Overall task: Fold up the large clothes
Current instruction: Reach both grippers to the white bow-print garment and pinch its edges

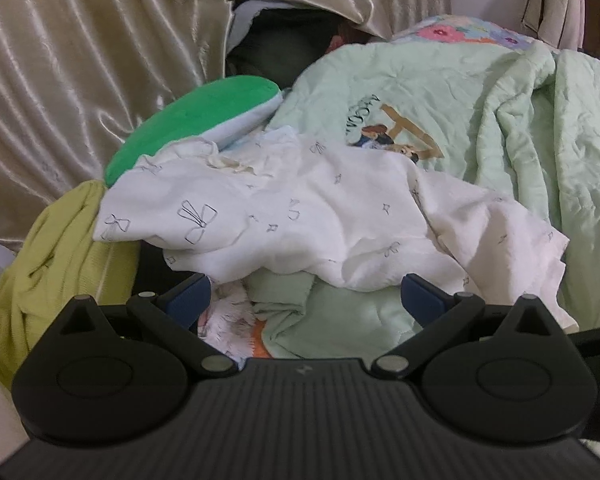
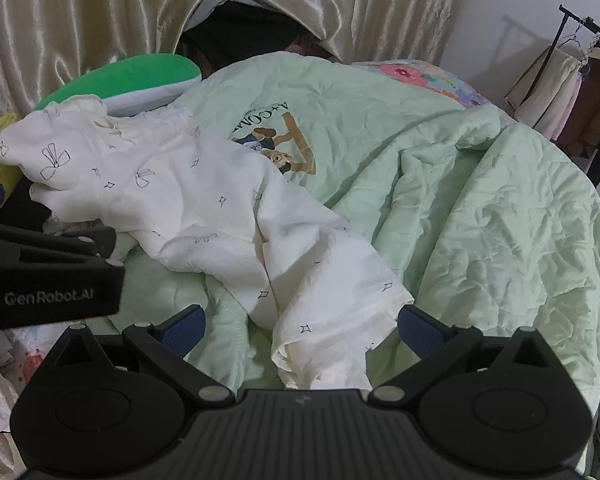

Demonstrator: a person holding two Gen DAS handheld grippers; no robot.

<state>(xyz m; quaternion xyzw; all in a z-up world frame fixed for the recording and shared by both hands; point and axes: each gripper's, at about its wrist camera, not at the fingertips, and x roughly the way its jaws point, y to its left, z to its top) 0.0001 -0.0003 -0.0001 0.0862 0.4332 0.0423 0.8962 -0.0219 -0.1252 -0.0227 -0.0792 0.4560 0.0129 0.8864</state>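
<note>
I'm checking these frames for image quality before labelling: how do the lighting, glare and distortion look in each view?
Left wrist view: dim, soft indoor light; sheen streaks on the satin curtain; fisheye bends its folds; white garment reasonably sharp. Right wrist view: similar light, dark vignette in the corners, curtain glossy, clothes rack bowed at the edge.

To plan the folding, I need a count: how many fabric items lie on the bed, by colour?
White printed garment: 1
Pale green quilt: 1
Yellow-green cloth: 1
Bright green pillow: 1
Total: 4
</note>
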